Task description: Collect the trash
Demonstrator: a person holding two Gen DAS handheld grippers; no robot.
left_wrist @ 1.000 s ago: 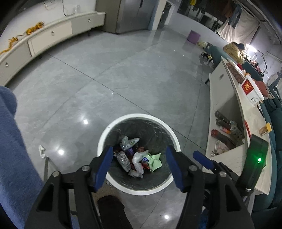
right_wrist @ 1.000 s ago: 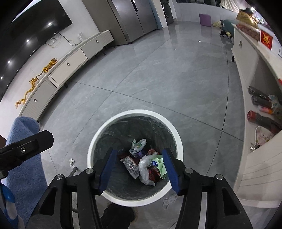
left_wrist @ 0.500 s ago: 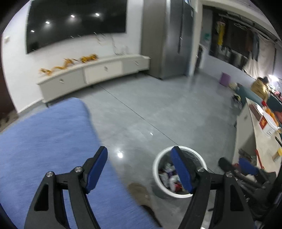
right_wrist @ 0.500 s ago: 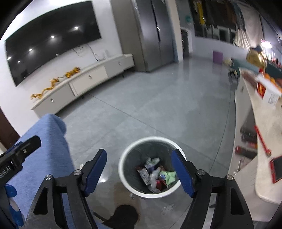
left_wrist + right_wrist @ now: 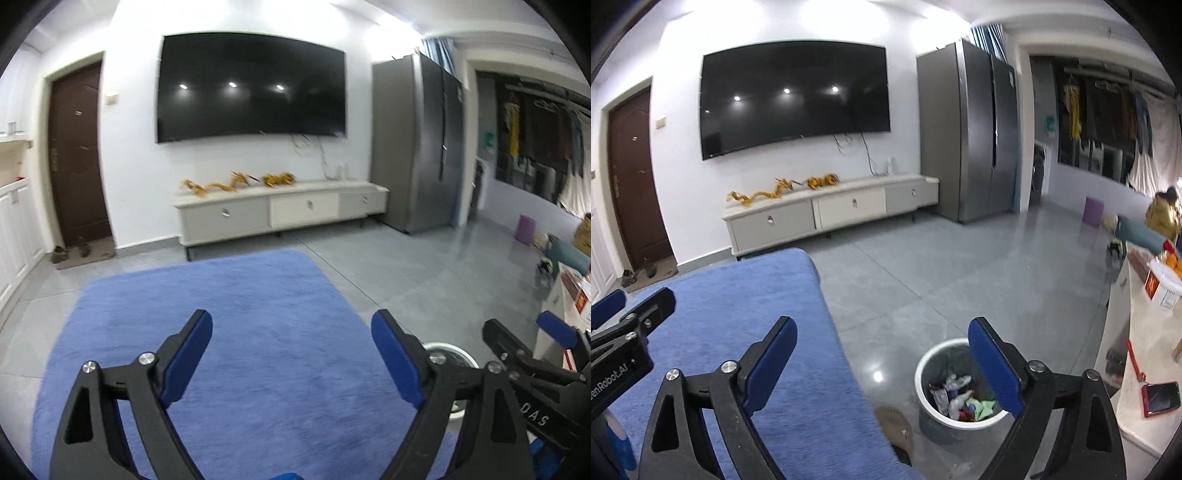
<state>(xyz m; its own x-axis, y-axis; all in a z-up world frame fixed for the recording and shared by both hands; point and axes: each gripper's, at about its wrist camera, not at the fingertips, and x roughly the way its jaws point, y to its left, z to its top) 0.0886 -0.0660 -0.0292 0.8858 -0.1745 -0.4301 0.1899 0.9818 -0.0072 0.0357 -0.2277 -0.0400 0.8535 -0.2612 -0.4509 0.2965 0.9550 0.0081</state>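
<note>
Right wrist view: the right gripper [image 5: 881,360] gapes empty, and so does the left gripper [image 5: 291,354] over the blue rug [image 5: 236,314]. Both have lifted from staring into the trash bin [image 5: 929,376] to face the television [image 5: 794,96]; wrappers [image 5: 960,397] lie binned, so that drop looks finished.

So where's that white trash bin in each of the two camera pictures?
Left wrist view: only a slice of the trash bin rim shows at lower right, behind the left gripper's right finger.
Right wrist view: the trash bin stands on the floor at lower right, wrappers inside, partly behind the right gripper's finger.
Shared landmark: the blue rug beside it.
</note>
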